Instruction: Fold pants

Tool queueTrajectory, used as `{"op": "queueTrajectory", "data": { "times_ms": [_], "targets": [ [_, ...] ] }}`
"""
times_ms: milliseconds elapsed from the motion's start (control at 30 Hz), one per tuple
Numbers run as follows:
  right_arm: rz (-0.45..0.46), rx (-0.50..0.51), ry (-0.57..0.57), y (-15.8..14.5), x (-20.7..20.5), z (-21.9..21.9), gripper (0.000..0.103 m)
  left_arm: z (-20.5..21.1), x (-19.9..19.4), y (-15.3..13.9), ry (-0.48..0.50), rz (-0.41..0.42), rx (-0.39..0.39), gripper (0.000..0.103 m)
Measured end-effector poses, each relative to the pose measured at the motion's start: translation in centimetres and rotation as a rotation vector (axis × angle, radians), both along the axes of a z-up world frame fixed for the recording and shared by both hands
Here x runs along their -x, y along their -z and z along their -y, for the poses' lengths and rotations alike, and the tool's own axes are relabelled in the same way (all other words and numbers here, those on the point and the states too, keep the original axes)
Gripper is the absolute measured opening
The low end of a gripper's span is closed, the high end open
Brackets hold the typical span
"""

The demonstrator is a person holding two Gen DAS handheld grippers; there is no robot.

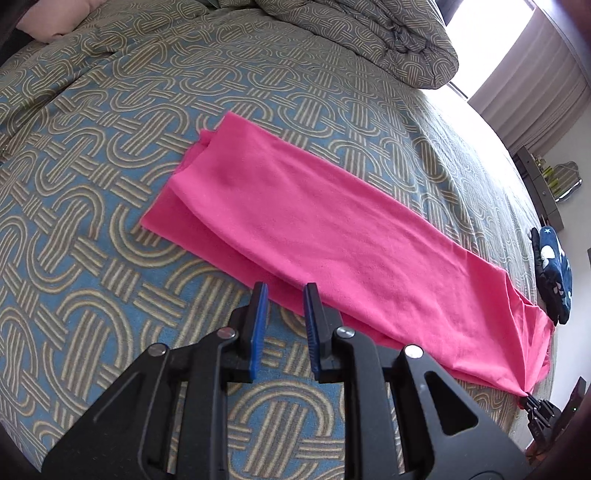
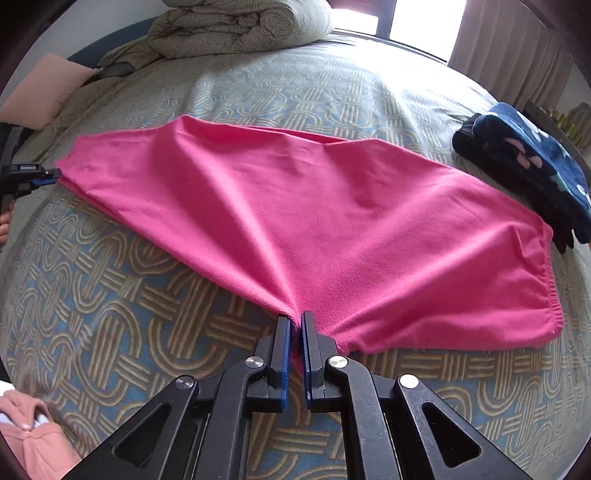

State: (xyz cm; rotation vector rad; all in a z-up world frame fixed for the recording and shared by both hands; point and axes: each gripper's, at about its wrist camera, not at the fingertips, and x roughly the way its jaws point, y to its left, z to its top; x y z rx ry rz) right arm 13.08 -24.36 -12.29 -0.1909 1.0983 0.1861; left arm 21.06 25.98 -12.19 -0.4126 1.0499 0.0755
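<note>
I see the pink pants (image 1: pixel 332 229) lying flat on the bed (image 1: pixel 92 221), folded lengthwise so that 1 leg lies over the other. The bed has a cover with a blue and tan woven pattern.

My left gripper (image 1: pixel 285 291) hovers over the cover just beside the long edge of the pants. Its 2 blue pads (image 1: pixel 258 325) stand apart and nothing is between them. In the right wrist view this same gripper (image 2: pixel 50 176) appears at the far left, close to the leg end of the pants; I cannot tell from there if it touches the cloth.

My right gripper (image 2: pixel 295 319) is pressed together on a bunch of the pink cloth at the near edge, close to the waistband (image 2: pixel 550 280), and folds spread out from this point like a fan.

A dark blue folded cloth (image 2: pixel 535 162) lies beside the waist end. A bundled blanket (image 2: pixel 240 26) sits at the far side of the bed.
</note>
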Motion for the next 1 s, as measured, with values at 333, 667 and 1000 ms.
{"op": "queueTrajectory", "data": {
  "times_ms": [333, 667, 1000],
  "targets": [
    [0.057, -0.014, -0.017, -2.7, 0.1, -0.4, 0.046, -5.6, -0.8, 0.4, -0.201, 0.014, 0.100, 0.027],
    [0.060, -0.023, 0.073, -3.3, -0.8, 1.0, 0.048, -7.1, -3.8, 0.7, -0.248, 0.037, 0.134, 0.004],
    [0.089, -0.037, 0.339, -3.7, -4.3, 7.5, 0.049, -6.8, -2.1, -1.1, -0.233, 0.095, -0.098, 0.006]
  ]
}}
